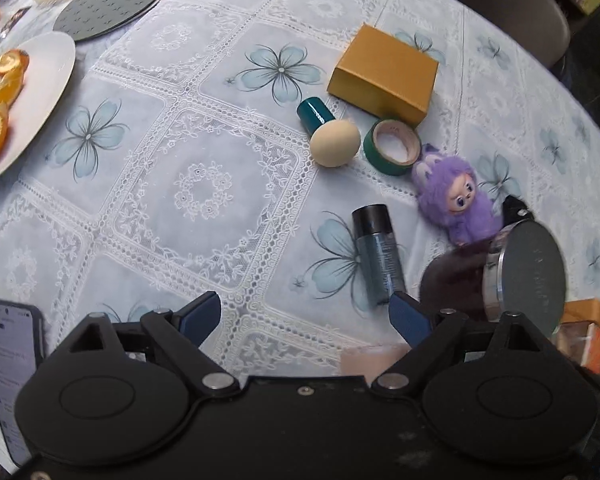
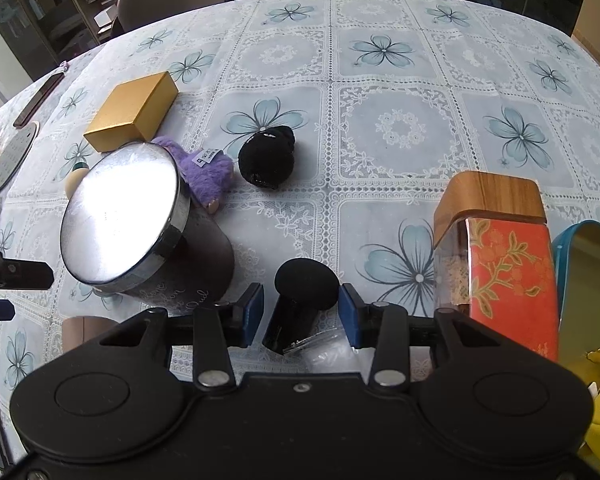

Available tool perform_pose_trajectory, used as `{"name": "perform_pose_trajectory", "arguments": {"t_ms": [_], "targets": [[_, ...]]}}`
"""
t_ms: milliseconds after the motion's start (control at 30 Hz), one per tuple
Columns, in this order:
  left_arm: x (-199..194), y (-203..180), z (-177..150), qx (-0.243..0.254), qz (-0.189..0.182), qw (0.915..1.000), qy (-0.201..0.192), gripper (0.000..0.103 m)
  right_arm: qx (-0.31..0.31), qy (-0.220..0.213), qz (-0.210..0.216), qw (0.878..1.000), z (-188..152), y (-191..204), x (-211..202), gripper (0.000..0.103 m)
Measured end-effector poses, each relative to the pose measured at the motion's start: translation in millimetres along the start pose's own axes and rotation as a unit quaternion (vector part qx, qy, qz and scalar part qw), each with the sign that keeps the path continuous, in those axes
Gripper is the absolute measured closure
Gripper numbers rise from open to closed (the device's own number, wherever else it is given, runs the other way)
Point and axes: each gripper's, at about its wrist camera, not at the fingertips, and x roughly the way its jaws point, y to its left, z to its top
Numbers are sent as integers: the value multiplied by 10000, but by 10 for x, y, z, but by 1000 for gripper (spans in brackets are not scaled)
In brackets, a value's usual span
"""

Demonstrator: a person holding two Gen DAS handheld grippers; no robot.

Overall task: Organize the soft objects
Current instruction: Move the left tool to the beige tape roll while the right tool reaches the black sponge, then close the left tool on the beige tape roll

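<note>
A purple plush doll lies on the flowered tablecloth, also in the right wrist view. A black plush ball lies beside it. A beige sponge egg on a teal handle sits mid-table. A black foam-headed applicator lies between my right gripper's open fingers, untouched by the pads. My left gripper is open and empty above the cloth. A dark round box with a silver lid stands left of the right gripper, and shows in the left view.
A yellow box, a green tape roll and a dark spray can lie near the doll. A plate of orange slices and a grey trivet sit far left. A phone lies near left. A wooden-topped case stands right.
</note>
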Motion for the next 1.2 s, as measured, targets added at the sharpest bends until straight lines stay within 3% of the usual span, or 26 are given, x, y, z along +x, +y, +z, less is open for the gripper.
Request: {"name": "perform_pose_trajectory", "arguments": {"t_ms": [100, 333, 633, 733, 967, 1200], "targets": [[160, -85, -79, 405, 100, 9987, 309, 12, 13, 35, -22, 10000, 9, -5, 21, 61], [165, -130, -595, 1093, 49, 9928, 481, 12, -169, 81, 11, 9998, 13, 19, 42, 61], [-76, 6, -797, 1298, 119, 9915, -2, 12, -122, 68, 12, 9999, 38, 13, 99, 65], [-138, -42, -821, 1480, 92, 9888, -164, 12, -52, -126, 32, 9999, 44, 6, -42, 65], [-77, -241, -903, 1854, -136, 9825, -148, 12, 167, -482, 220, 9985, -34, -38, -496, 65], [162, -465, -919, 2119, -78, 9772, -62, 15, 320, -502, 284, 9978, -257, -80, -809, 65]]}}
